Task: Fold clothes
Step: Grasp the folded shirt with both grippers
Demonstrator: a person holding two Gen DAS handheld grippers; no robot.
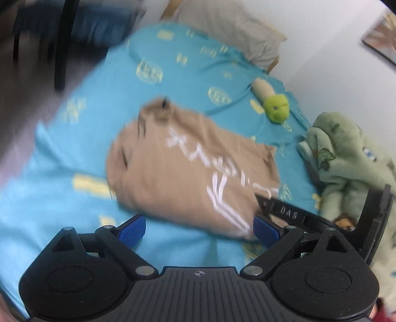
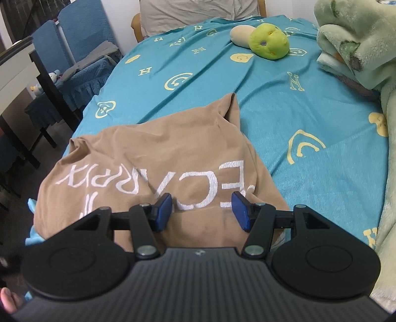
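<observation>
A tan T-shirt [image 1: 188, 171] with white lettering lies folded over on a turquoise bed sheet [image 1: 74, 138]. My left gripper [image 1: 199, 231] is open above the shirt's near edge, holding nothing; this view is blurred by motion. In the left wrist view the right gripper [image 1: 292, 213] shows at the shirt's right edge. In the right wrist view the shirt [image 2: 153, 163] fills the lower middle. My right gripper [image 2: 201, 210] is open, its blue pads [image 2: 162, 210] low over the cloth near the lettering, with nothing between them.
A green plush toy [image 2: 268, 40] lies on the sheet [image 2: 309, 104] at the far side. A green fleece blanket [image 2: 356, 47] is heaped at the right. A grey pillow [image 2: 193, 12] is at the head. Blue chairs [image 2: 74, 37] and a dark table stand left of the bed.
</observation>
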